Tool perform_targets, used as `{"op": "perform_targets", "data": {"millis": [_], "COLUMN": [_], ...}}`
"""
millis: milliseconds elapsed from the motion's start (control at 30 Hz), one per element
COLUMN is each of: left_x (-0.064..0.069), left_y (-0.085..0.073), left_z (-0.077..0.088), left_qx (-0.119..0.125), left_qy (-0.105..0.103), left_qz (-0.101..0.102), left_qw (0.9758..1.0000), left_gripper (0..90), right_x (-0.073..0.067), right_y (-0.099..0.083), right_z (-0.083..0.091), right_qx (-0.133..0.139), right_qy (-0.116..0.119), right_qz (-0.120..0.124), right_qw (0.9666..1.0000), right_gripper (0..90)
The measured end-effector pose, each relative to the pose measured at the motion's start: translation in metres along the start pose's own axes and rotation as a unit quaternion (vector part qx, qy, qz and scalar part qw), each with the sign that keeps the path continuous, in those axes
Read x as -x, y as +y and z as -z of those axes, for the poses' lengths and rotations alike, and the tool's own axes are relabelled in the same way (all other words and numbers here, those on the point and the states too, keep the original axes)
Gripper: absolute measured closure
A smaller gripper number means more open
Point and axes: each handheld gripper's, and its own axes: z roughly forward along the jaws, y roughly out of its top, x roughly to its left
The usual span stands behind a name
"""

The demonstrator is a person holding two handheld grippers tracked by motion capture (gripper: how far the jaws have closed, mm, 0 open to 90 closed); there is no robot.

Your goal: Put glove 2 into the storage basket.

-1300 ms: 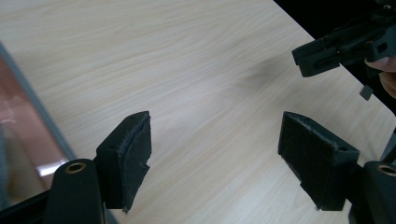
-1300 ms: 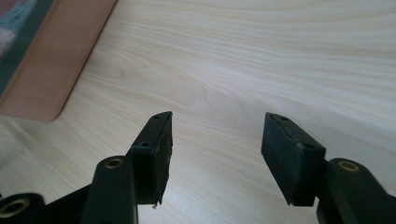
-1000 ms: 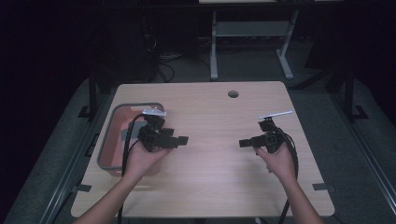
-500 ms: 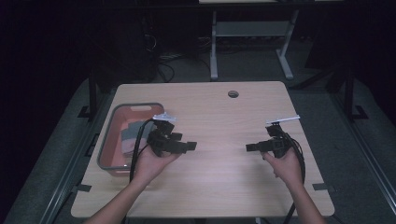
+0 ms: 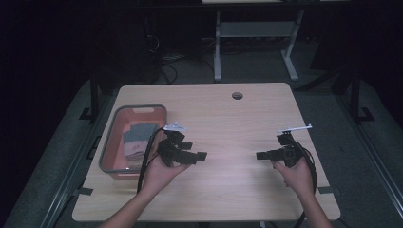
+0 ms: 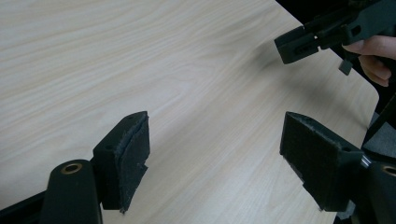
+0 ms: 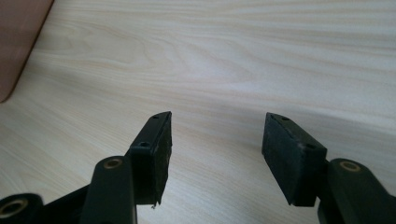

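Left tongs (image 5: 202,156) and right tongs (image 5: 259,155) both released, empty, level above the table (image 5: 228,118), tips facing inward.

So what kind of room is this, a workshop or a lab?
Probably a lab set up for recording: a bare wooden table in a dark room, a person holding a left gripper and a right gripper, cables on the floor.

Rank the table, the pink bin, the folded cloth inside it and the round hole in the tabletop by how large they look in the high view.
1. Table, by far the largest.
2. Pink bin.
3. Folded cloth in the bin.
4. Round hole, the smallest.
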Motion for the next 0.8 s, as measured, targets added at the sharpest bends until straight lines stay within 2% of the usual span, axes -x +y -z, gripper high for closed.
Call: {"op": "perform_targets", "data": {"millis": [167,567,800], "left_x": [0.004,0.010,0.018], "left_y": [-0.005,-0.022,-0.032], "left_z": [-0.006,-0.020,-0.028], "left_qx": [-0.001,-0.005,-0.008], "left_qy": [-0.003,-0.023,-0.027], "left_qz": [-0.004,0.003,-0.006], "left_qw": [1.0000,0.9997,0.9996], "left_gripper": [24.2,24.1,24.1], "right_x": [0.005,0.009,0.009], "right_y": [-0.008,-0.022,-0.031], "right_z": [0.000,-0.002,-0.002], "right_qx": [0.002,0.002,0.010], "right_qy": [-0.007,-0.012,-0.019], "right_qz": [0.001,0.017,0.027], "right_qw": [1.0000,0.9998,0.9994], "right_gripper": [42.1,40.4,39.8]}}
